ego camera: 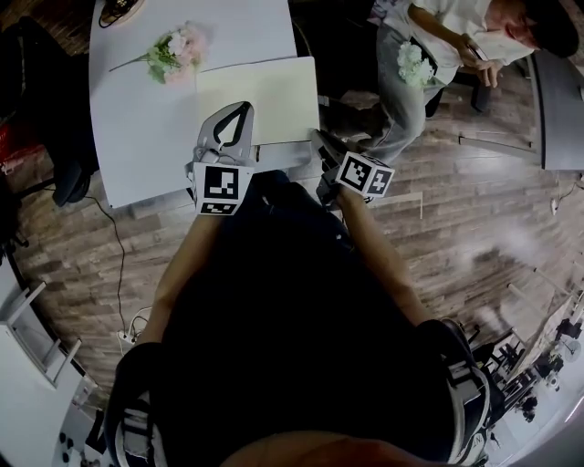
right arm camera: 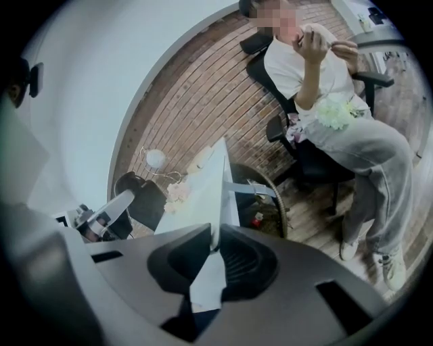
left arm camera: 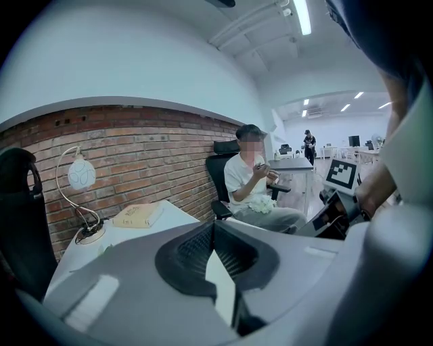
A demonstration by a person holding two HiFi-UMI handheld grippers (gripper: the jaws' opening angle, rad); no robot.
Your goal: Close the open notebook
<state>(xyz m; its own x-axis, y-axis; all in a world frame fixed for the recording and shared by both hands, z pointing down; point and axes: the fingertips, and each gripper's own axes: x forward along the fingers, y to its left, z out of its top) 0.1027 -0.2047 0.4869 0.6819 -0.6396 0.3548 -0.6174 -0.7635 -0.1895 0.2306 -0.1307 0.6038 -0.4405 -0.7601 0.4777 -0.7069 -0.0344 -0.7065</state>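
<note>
It's an open-plan office. A white desk [ego camera: 137, 128] stands against a bare brick wall [left arm camera: 155, 155], with a gooseneck lamp [left arm camera: 81, 174] and a book [left arm camera: 137, 215] near its far edge. Beside the desk's end a person [left arm camera: 250, 182] sits in a black swivel chair [left arm camera: 218, 177]. Strip lights [left arm camera: 302, 15] line the ceiling, wood planks cover the floor [ego camera: 474, 210], and more desks [left arm camera: 365, 154] fill the far end.

a white table [ego camera: 137, 119] fills the upper left of the head view. on it lie flowers [ego camera: 176, 52], a cream notebook [ego camera: 258, 100] at its right edge, a lamp [left arm camera: 82, 174] and a book [left arm camera: 139, 215].
</note>
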